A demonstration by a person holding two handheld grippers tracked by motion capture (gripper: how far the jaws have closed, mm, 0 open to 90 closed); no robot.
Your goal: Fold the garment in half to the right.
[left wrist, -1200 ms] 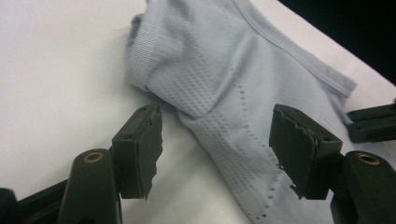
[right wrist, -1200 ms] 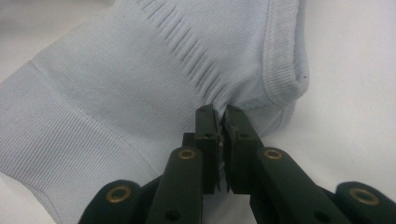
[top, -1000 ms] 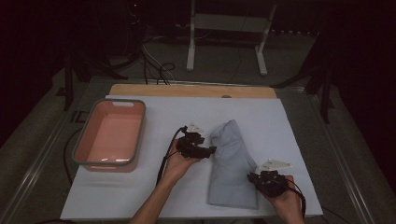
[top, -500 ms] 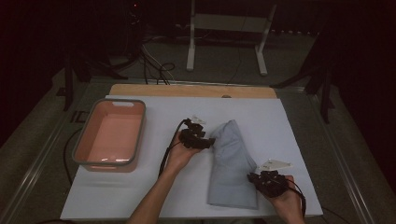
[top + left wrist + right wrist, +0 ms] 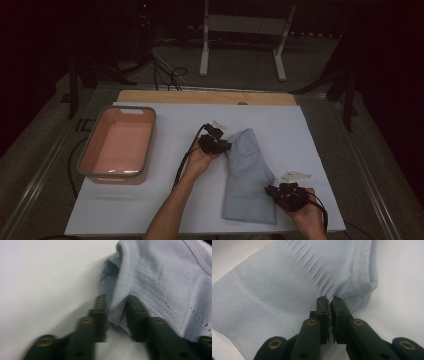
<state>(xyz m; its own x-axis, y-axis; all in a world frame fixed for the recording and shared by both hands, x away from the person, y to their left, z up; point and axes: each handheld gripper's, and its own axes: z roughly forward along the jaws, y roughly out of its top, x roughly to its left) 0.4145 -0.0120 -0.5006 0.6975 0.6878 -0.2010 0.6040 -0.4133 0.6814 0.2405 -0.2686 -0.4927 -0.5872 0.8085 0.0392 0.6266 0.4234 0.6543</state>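
Since the earlier frames the left gripper (image 5: 226,145) has travelled right across the white table (image 5: 165,205) and now sits at the upper left edge of the pale blue garment (image 5: 248,175); a second ago it hovered just short of the cloth with jaws wider. Its jaws have just been closing, and in the left gripper view a ribbed hem fold of the garment (image 5: 160,285) stands between them: the left gripper (image 5: 117,312) looks narrowed around that fold, with the cloth bunched up between the two black jaws, though blur makes the exact contact hard to read. The right gripper (image 5: 272,190) has kept its place at the garment's lower right edge. In the right gripper view its jaws stand nearly together, pinching a thin gather of fabric, with creases in the garment (image 5: 287,290) radiating from the right gripper (image 5: 330,300). The garment itself lies folded lengthwise in the middle-right of the table, running from the left gripper down toward the near edge, position unchanged from before. The pink bin (image 5: 119,145) with grey rim sits well apart at the left, unmoved. No brand, label or legible writing shows on garment, bin or grippers; small white tags on top of the grippers are too small to read.
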